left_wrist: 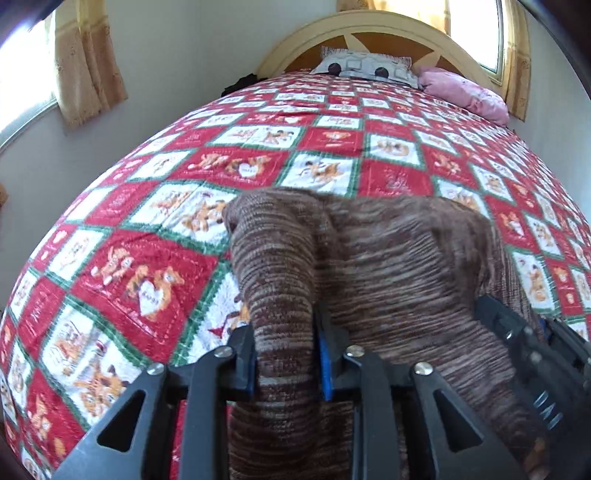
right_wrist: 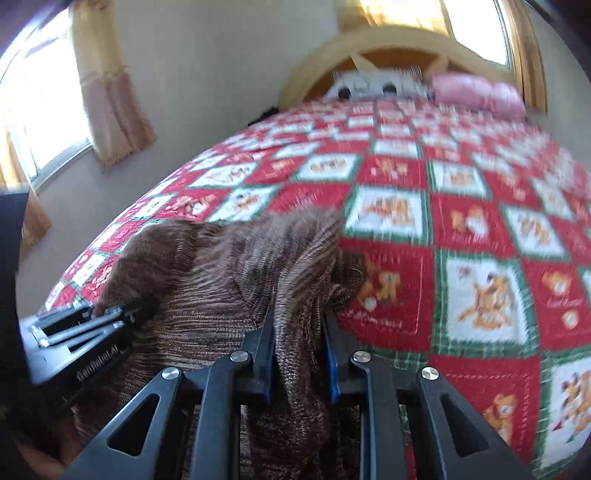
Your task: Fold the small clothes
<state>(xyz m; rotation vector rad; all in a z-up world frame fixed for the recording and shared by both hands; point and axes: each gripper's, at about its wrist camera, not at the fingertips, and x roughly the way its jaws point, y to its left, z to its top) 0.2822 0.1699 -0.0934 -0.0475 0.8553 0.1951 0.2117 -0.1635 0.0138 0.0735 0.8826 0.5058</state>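
In the left wrist view, the left tool point(left_wrist: 287, 354) is clenched on a bunched fold of the brown striped knit garment point(left_wrist: 388, 266), which runs up between its blue-padded fingers point(left_wrist: 324, 363) and hangs down below them. The rest of the garment spreads to the right and a little farther out, raised off the bed and draped toward the right tool point(left_wrist: 517, 332), whose black body shows at the right edge, touching the cloth. Under the garment lies the red, white and green checked quilt point(left_wrist: 147, 258) that covers the bed. At the far end stand the arched wooden headboard point(left_wrist: 373, 26), a grey patterned pillow point(left_wrist: 364, 66) and, to its right, a pink pillow point(left_wrist: 465, 92). Yellow curtains point(left_wrist: 88, 55) hang at the window on the far left.

In the right wrist view, which is blurred, the right tool point(right_wrist: 300, 354) is likewise grasping a thick gather of the same garment point(right_wrist: 229, 280) between its fingers point(right_wrist: 331, 369); the cloth spills down beneath them. The bulk of the garment lies to the left and near, over the near-left part of the quilt point(right_wrist: 480, 229). The left tool point(right_wrist: 122, 314) comes in from the left edge and is buried in the fabric there. The headboard point(right_wrist: 391, 40), the pink pillow point(right_wrist: 476, 92) and the curtains point(right_wrist: 107, 92) show at the far side.
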